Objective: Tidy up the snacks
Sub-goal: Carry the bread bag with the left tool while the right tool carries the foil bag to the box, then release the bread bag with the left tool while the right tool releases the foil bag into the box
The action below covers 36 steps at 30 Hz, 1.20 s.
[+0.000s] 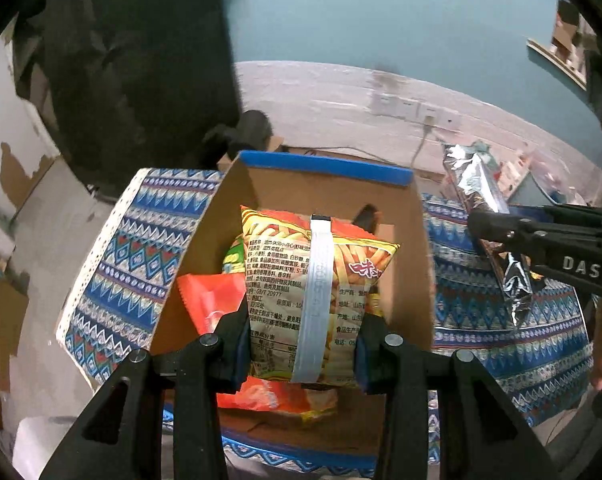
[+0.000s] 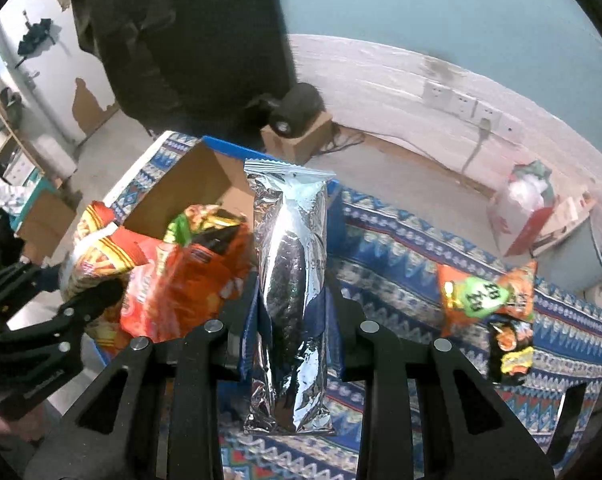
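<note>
The left tongs (image 1: pixel 301 344) are clamped on the lower part of a yellow-and-orange snack bag (image 1: pixel 313 280) with a white strip down its back, holding it upright over the open cardboard box (image 1: pixel 417 264). Below it in the box lie a red-orange packet (image 1: pixel 209 300) at the left and other snack bags, one with green print. The right tongs (image 2: pixel 291 320) are closed narrow on a long silver foil packet (image 2: pixel 289 280), gripped at its middle and standing upright, just right of the box and above the patterned blue cloth (image 2: pixel 401 272) that covers the counter. In the left wrist view the same foil packet hangs at the right, beside the box's right wall. The box has a blue-edged far rim (image 1: pixel 325 164) and sits on the cloth. Farther right on the cloth lie an orange bag with a green label (image 2: pixel 485 292) and, just near of it, a dark packet (image 2: pixel 509 348), touching or nearly so. Beyond the counter are the floor, a small brown carton (image 2: pixel 301 140) and a pale wall.
</note>
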Available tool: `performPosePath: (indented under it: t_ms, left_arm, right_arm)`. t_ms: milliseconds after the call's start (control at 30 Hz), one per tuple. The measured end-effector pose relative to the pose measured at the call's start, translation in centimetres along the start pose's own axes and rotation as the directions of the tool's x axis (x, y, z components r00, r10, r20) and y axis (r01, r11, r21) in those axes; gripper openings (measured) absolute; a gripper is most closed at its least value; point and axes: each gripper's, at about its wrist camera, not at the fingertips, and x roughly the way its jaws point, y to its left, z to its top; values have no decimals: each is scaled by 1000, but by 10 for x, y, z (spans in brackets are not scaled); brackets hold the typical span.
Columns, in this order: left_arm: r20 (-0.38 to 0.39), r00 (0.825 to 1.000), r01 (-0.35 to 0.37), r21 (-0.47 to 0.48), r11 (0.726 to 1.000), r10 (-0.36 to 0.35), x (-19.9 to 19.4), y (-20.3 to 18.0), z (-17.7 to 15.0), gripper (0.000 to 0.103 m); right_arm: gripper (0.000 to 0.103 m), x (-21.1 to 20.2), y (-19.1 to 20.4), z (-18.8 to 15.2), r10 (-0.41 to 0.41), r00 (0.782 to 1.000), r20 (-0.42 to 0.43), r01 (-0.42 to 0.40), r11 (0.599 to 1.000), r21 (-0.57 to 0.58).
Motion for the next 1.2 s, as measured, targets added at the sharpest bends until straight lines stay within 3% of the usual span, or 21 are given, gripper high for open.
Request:
performPosePath:
  t_ms: [333,433,567,1000,1200]
  left_arm:
    - [-67,998,-16,-79,997,11,20,24,-7,41]
    - [-79,997,-34,-95,995,26,23,29,-8,47]
    - [-61,996,-66,-89,994,61,19,29,-7,65]
    - [-42,996,-80,-97,992,76,12,36,-3,66]
    - [-33,997,-74,-81,994,72,10,28,-1,66]
  right_arm:
    - [28,27,28,12,36,999,-22,-36,999,9]
    - [28,35,33,15,38,999,-26,-37,999,18]
    - [28,43,36,18,43,999,-32,-42,999,32]
    - [29,55,41,20,68,997,-41,-66,996,63]
    - [49,44,36,17,57,998,-23,-55,996,65]
